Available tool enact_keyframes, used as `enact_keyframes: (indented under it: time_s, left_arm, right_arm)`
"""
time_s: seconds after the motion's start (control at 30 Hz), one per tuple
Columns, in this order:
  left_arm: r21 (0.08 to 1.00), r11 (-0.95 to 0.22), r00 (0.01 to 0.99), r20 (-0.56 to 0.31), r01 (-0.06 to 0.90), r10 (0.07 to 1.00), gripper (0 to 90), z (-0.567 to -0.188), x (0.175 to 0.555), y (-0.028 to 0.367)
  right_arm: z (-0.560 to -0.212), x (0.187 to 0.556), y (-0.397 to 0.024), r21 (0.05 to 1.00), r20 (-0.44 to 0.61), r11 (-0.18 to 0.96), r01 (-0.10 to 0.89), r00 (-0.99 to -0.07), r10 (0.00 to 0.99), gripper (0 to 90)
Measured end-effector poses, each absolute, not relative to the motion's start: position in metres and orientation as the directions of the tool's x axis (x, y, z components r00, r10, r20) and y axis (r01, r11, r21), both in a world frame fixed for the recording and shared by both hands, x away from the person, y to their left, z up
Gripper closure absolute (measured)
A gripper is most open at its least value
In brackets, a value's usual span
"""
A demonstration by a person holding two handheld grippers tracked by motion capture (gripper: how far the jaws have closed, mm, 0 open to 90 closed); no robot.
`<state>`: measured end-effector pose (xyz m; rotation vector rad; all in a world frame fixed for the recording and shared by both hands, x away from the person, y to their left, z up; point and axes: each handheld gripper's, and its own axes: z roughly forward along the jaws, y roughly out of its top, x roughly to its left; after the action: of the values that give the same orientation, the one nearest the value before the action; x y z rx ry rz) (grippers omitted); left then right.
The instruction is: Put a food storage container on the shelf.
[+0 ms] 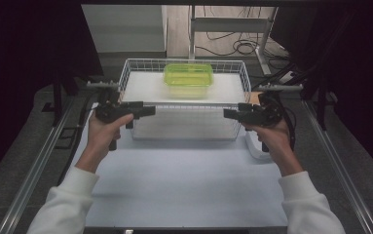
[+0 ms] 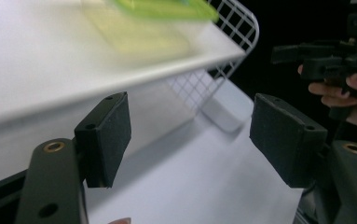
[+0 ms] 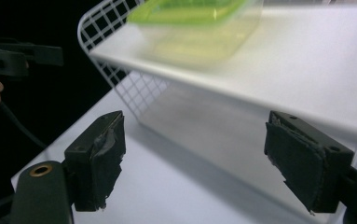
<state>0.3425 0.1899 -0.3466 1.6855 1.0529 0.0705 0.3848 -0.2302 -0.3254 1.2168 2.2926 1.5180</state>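
Observation:
A clear box with a lime-green lid (image 1: 188, 79) (image 2: 164, 9) (image 3: 199, 28) rests on the white top shelf of a white wire rack (image 1: 184, 97) at the table's far middle. My left gripper (image 1: 147, 110) (image 2: 190, 140) hovers at the rack's left front corner, pointing right, jaws open with nothing between them. My right gripper (image 1: 229, 114) (image 3: 195, 161) hovers at the rack's right front corner, pointing left, jaws wide open and empty. Both stand in front of the rack and below the shelf's level, apart from the box.
A white table top (image 1: 184, 180) lies under and in front of the rack, with metal rails (image 1: 38, 165) along both sides. A small white object (image 1: 258, 150) lies by the rack's right foot. Cables and a desk frame (image 1: 233, 29) are on the floor behind.

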Motion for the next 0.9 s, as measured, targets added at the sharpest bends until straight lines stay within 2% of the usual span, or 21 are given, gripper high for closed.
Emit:
enact_keyframes:
  time_s: [0.17,0.4,0.63,0.9]
  left_arm:
    - [0.786,-0.062,0.597,-0.413,0.615,0.688,28.8,-0.380,0.315,0.187]
    - [0.753,-0.153,0.596,-0.360,0.639,0.718,28.0,-0.414,0.297,0.173]
    - [0.724,-0.145,0.579,-0.396,0.674,0.713,27.7,-0.441,0.287,0.173]
    - [0.705,-0.185,0.571,-0.362,0.685,0.737,27.4,-0.455,0.283,0.170]
  right_arm:
    - [-0.350,0.363,-0.236,0.810,0.267,0.223,0.543,-0.679,0.684,21.2]
    - [-0.386,0.344,-0.241,0.769,0.260,0.276,0.576,-0.677,0.688,21.3]
    - [-0.418,0.337,-0.248,0.728,0.287,0.293,0.620,-0.664,0.691,21.5]
    - [-0.444,0.332,-0.247,0.681,0.273,0.340,0.649,-0.655,0.704,21.8]
